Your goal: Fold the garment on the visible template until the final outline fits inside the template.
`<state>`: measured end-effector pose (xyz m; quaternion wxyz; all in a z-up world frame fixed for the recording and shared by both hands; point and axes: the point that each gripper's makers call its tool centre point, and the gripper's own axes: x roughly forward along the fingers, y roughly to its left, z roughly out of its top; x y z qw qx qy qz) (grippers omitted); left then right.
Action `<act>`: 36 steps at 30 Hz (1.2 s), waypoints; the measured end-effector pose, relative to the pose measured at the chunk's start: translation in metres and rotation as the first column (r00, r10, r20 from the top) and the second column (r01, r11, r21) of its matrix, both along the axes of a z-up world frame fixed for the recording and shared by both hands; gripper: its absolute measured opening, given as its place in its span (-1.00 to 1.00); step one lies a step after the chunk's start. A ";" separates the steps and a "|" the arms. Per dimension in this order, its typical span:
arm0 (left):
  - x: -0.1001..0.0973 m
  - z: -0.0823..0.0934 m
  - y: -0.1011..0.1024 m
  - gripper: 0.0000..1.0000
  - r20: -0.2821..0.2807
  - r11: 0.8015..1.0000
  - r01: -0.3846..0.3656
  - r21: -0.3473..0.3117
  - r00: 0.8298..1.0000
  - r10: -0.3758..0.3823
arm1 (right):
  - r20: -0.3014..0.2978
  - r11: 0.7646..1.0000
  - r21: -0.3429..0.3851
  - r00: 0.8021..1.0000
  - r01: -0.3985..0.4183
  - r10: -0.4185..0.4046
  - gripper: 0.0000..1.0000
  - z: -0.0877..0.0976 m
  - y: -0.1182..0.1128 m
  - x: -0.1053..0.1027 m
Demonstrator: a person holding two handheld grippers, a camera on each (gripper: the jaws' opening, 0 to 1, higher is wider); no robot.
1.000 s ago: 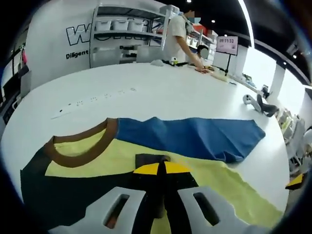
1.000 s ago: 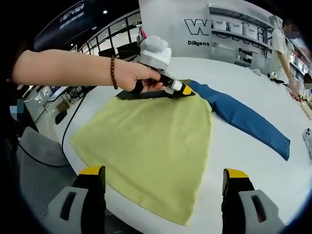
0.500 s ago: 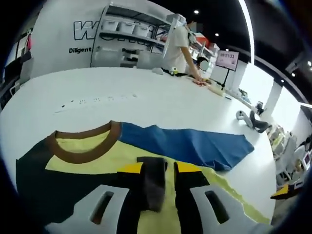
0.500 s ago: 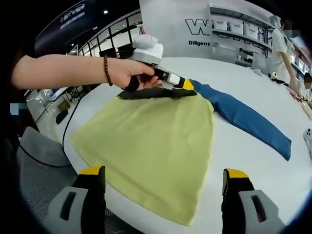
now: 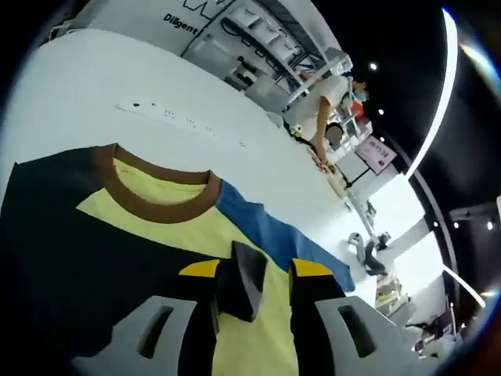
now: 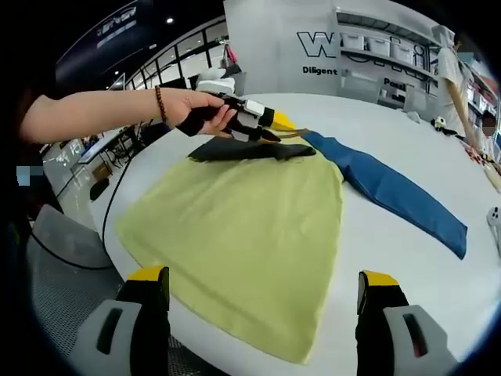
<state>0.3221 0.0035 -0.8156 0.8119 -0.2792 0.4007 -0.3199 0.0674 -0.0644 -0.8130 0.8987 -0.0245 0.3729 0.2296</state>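
Right gripper view: a yellow shirt (image 6: 243, 235) lies flat mid-frame on a white table (image 6: 407, 258), folding barely begun, the left claw (image 6: 270, 125) pinching its dark sleeve (image 6: 246, 149) at upper centre, the right claw (image 6: 262, 294) wide open.

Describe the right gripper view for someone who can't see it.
A yellow-green shirt lies flat on a white table, one blue sleeve stretched out. At its far end a hand holds the left gripper above the dark sleeve. The right gripper waits open.
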 end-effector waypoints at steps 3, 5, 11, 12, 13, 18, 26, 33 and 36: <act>-0.004 -0.011 -0.004 -0.49 0.009 0.993 0.084 0.085 0.996 -0.085 | 0.001 1.000 0.002 1.000 0.001 -0.001 0.98 0.000 0.000 -0.001; -0.005 -0.012 -0.005 -0.52 0.012 0.992 0.091 0.088 0.996 -0.092 | 0.000 1.000 0.001 1.000 0.003 -0.003 0.98 0.001 -0.001 -0.002; -0.015 -0.018 -0.007 -0.71 0.003 0.987 0.104 0.120 0.994 -0.105 | -0.003 1.000 -0.004 1.000 0.015 -0.015 0.98 0.000 -0.006 -0.004; -0.015 -0.018 -0.007 -0.77 0.004 0.987 0.104 0.123 0.994 -0.105 | -0.002 1.000 -0.004 1.000 0.016 -0.016 0.98 0.000 -0.006 -0.004; -0.018 -0.018 -0.007 -0.83 0.006 0.986 0.110 0.129 0.994 -0.112 | -0.002 1.000 -0.004 1.000 0.019 -0.019 0.98 0.000 -0.006 -0.004; -0.028 -0.019 -0.010 -1.00 -0.004 0.981 0.130 0.144 0.991 -0.131 | -0.003 1.000 -0.001 1.000 0.023 -0.023 0.98 -0.001 -0.006 -0.003; -0.022 0.001 -0.016 -1.00 -0.079 0.999 0.051 0.009 0.996 -0.050 | 0.002 1.000 0.002 1.000 0.027 -0.027 0.98 0.000 -0.007 -0.003; -0.017 0.026 -0.019 -1.00 -0.061 0.996 0.004 -0.086 0.998 -0.010 | -0.001 0.999 0.008 0.999 0.034 -0.034 0.97 -0.001 -0.008 -0.003; -0.017 0.034 -0.024 -1.00 -0.081 0.988 -0.029 -0.153 0.997 0.017 | 0.001 0.999 0.010 0.999 0.034 -0.034 0.97 0.000 -0.008 -0.003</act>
